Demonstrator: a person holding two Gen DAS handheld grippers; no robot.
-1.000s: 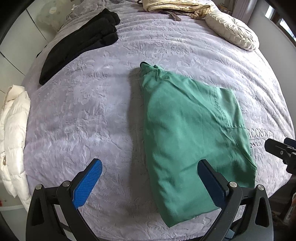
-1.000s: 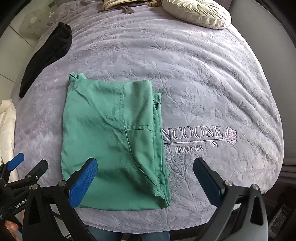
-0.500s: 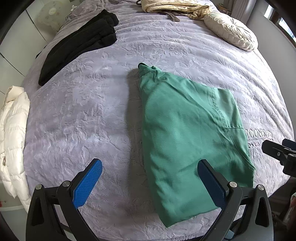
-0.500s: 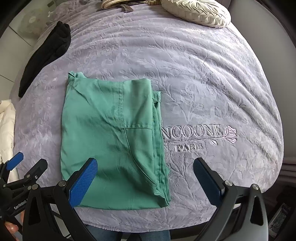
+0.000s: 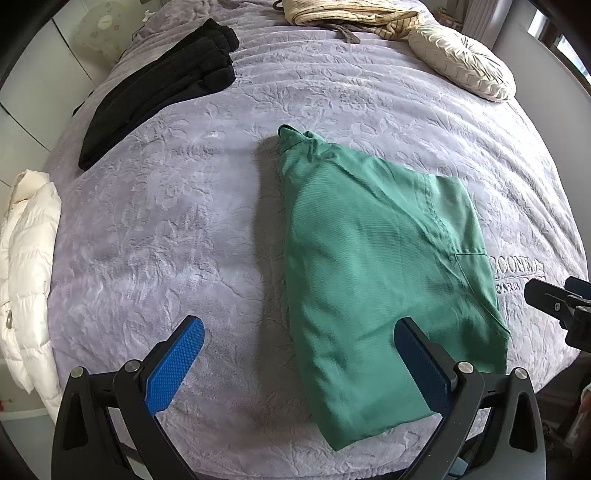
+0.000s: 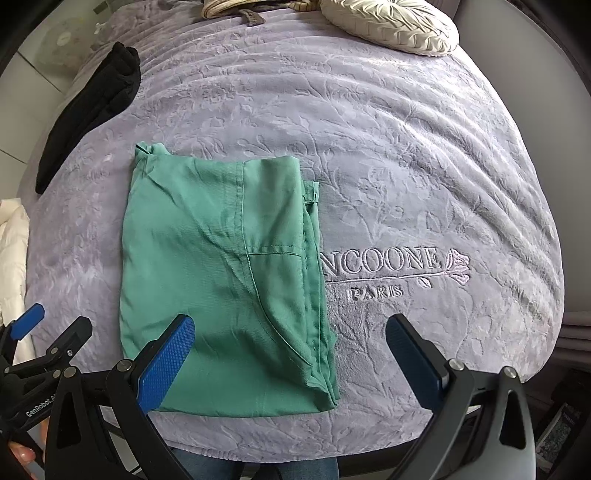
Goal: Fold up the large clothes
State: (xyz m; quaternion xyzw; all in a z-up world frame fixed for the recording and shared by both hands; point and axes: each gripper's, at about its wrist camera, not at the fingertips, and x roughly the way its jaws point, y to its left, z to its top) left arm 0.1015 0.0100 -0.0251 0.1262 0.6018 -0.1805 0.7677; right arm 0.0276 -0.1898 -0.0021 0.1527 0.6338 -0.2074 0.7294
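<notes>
A green garment (image 5: 376, 266) lies folded into a rectangle on the lilac bed cover (image 5: 177, 229), near the bed's front edge. It also shows in the right wrist view (image 6: 218, 280). My left gripper (image 5: 299, 362) is open and empty, held above the garment's near left corner. My right gripper (image 6: 290, 358) is open and empty, held above the garment's near right corner. Neither gripper touches the cloth.
A black garment (image 5: 162, 85) lies at the back left. A white puffer jacket (image 5: 26, 266) hangs off the left edge. A cream round cushion (image 6: 391, 26) and a beige striped cloth (image 5: 343, 14) lie at the far end. Embroidered lettering (image 6: 384, 266) marks the cover.
Both grippers have drifted slightly back and up, so the green garment sits a little lower in view. The garment has not moved. Both stay open.
</notes>
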